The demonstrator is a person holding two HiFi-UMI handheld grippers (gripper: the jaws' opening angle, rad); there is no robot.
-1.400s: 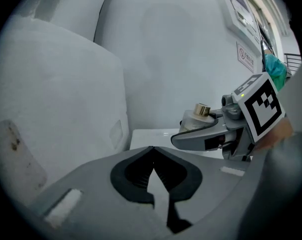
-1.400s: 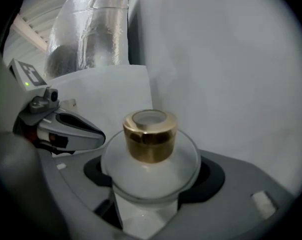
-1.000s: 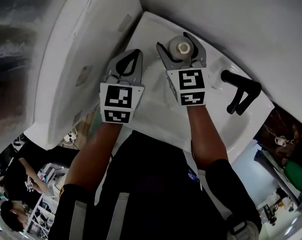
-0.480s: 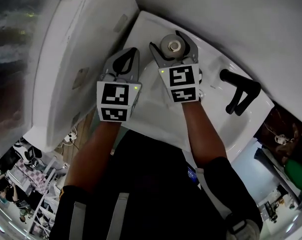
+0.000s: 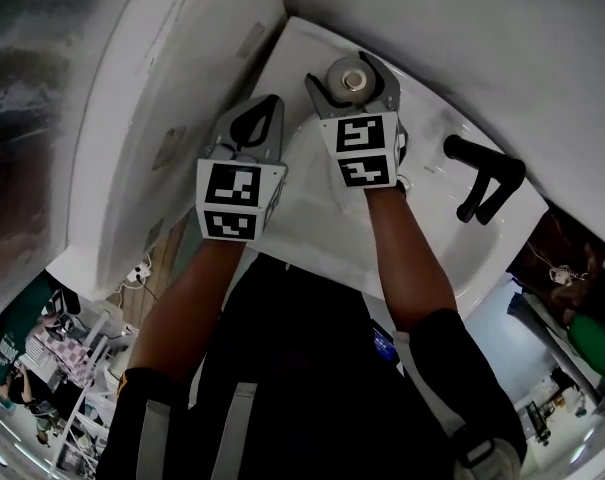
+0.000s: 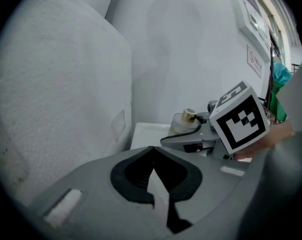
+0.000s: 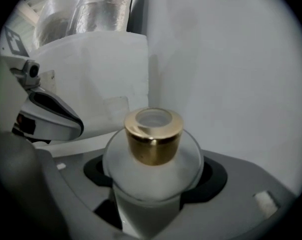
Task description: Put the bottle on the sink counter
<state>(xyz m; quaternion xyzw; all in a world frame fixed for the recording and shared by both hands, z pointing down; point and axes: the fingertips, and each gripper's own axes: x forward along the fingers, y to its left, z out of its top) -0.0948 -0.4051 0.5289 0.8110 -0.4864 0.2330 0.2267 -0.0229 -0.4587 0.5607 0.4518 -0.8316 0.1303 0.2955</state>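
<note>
At the sink [image 5: 307, 208], over the far corner of its table [image 5: 294, 46], the right gripper [image 5: 350, 76] is closed, fingers set wide, on the round bottle [image 7: 153, 169].

Whether the bottle's base is touching the table cannot be judged from above. A release made too high is therefore the likely fault: the bottle could be tipped over and rolled into the basin. The corner is hemmed in by the wall [image 5: 462, 38] behind and a large white panel [image 5: 152, 108] to the left, though the way down is blocked by neither. The black tap [image 5: 482, 183] is well apart to the right. The left gripper [image 6: 151, 154] is held just beside the right one, fingers pressed together on nothing. The gold cap [image 7: 153, 134] is left clear of the fingers.
</note>
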